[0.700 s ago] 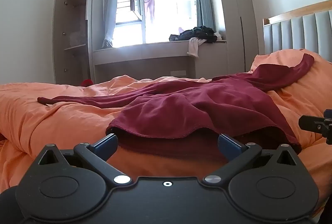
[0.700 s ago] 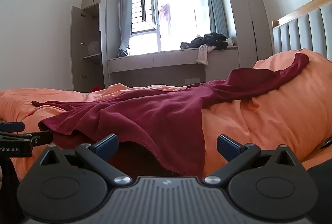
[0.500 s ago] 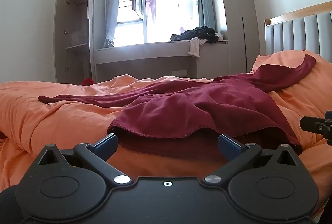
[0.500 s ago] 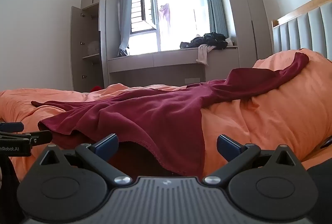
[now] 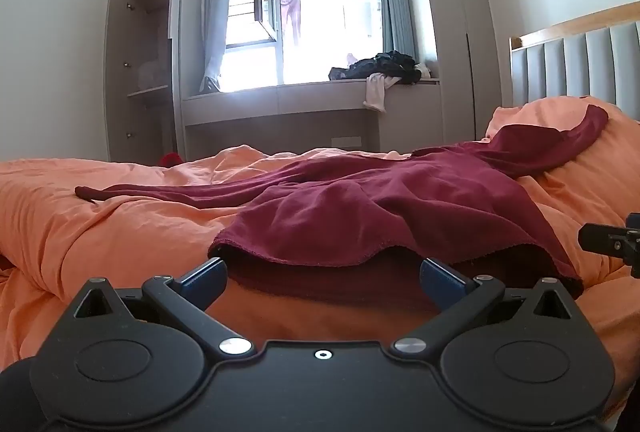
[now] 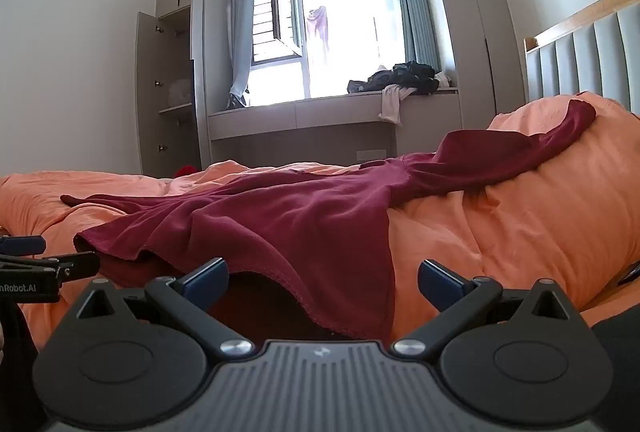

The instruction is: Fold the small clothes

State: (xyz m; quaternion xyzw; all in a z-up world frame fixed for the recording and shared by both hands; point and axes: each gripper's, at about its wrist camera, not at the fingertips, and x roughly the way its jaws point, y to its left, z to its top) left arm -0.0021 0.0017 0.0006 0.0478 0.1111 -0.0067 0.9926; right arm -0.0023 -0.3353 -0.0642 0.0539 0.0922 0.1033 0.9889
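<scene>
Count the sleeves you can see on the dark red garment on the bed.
2. One sleeve lies stretched out to the left across the orange duvet; the other sleeve runs up over the mound near the headboard. None appears hidden.

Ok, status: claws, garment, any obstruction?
Left claw open, empty. Right claw open, empty. Maroon garment spread unfolded on orange duvet. Nothing in the way.

Daylight floods in through the window (image 5: 320, 28), blown out to white glare. The room is evenly bright and sharp; fisheye bending and dark vignetting mark the corners.
</scene>
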